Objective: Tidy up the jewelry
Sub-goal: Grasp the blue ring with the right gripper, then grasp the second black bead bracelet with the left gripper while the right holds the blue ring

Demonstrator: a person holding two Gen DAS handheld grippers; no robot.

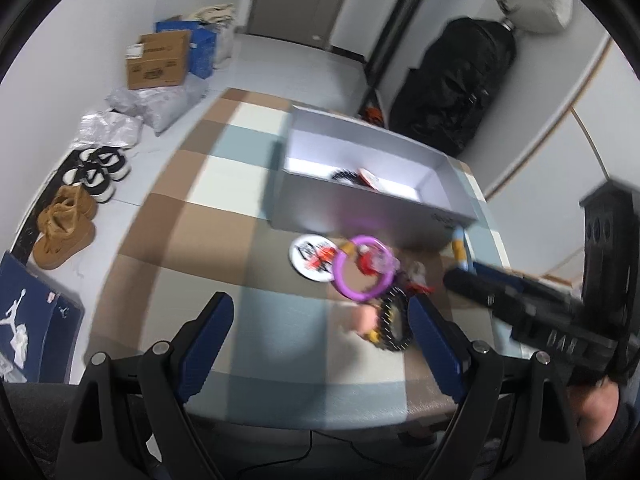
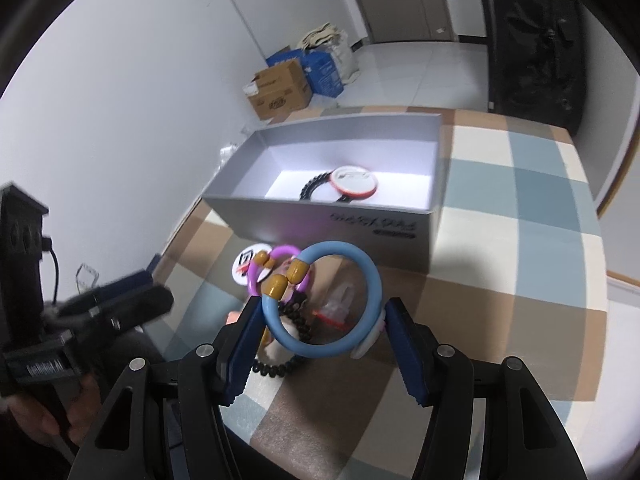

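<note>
My right gripper is shut on a blue bangle with mustard beads and holds it above the checked tablecloth. Under it lie a purple bangle, a black bead bracelet and a round badge. The grey open box stands behind, with a black bracelet and a round badge inside. My left gripper is open and empty over the cloth, left of the pile: purple bangle, black spiked bracelet, white badge. The box shows in the left wrist view.
The table carries a brown, blue and cream checked cloth. On the floor to the left are shoes, plastic bags, cardboard boxes and a navy shoe box lid. A black bag leans against the wall behind the table.
</note>
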